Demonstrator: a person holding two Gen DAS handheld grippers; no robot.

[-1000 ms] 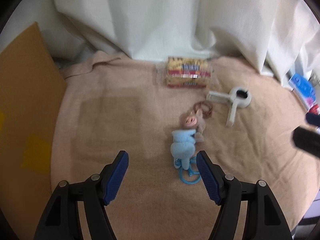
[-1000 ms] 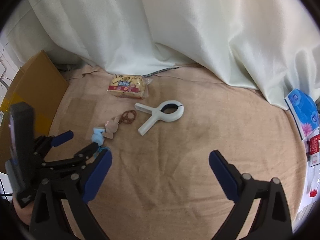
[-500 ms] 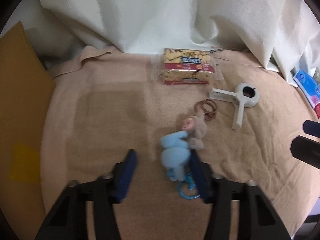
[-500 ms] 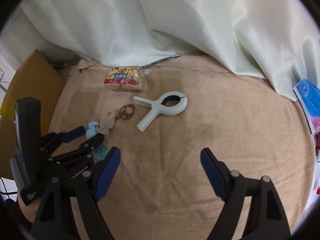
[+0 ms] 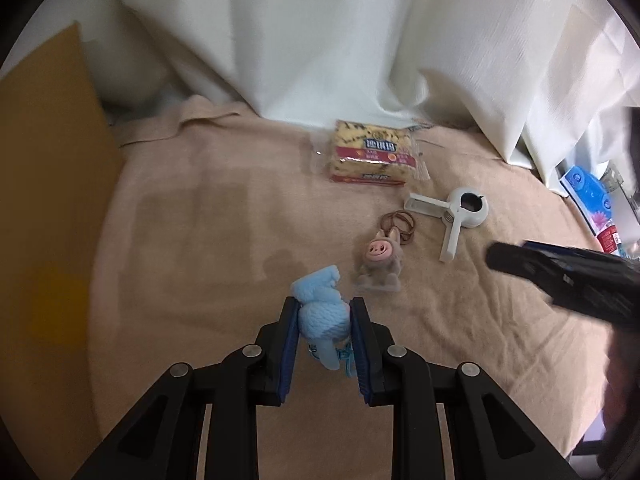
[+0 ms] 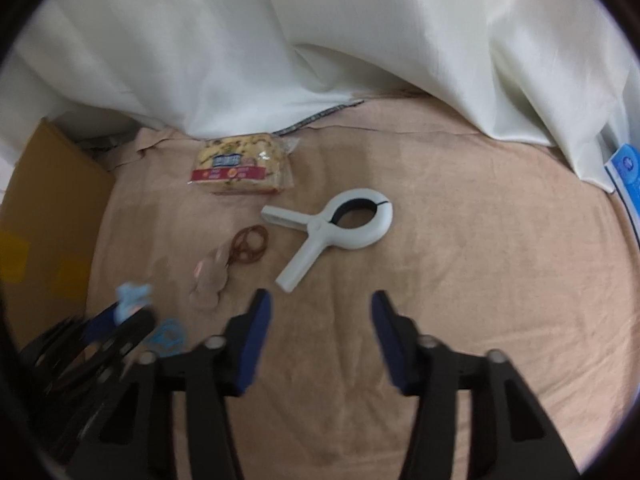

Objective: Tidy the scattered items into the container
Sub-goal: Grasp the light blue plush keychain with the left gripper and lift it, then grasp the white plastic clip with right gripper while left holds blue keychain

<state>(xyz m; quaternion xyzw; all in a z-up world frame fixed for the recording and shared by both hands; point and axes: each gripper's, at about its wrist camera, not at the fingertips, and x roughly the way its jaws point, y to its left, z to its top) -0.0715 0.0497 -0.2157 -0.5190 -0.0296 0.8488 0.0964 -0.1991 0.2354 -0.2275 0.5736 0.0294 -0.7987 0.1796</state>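
My left gripper [image 5: 325, 322] is shut on the blue plush toy [image 5: 322, 312], whose blue ring [image 5: 345, 354] hangs below. Just beyond it a small grey pig figure [image 5: 379, 266] stands on the beige cloth [image 5: 224, 240], with brown hair ties [image 5: 402, 222] behind. A white clamp [image 5: 458, 216] and a snack packet [image 5: 370, 156] lie farther back. In the right wrist view my right gripper [image 6: 320, 328] is open, hovering short of the white clamp [image 6: 336, 230]. The left gripper [image 6: 116, 320] with the blue toy [image 6: 132, 298] shows at its lower left.
A brown cardboard box [image 5: 44, 184] stands along the left edge. White curtains [image 5: 360, 40] close off the back. Blue tissue packs [image 5: 588, 196] and other clutter sit at the right edge. Open cloth lies to the right in the right wrist view.
My left gripper closed on the blue plush toy and lifted it off the pig figure. My right gripper narrowed and moved in toward the white clamp.
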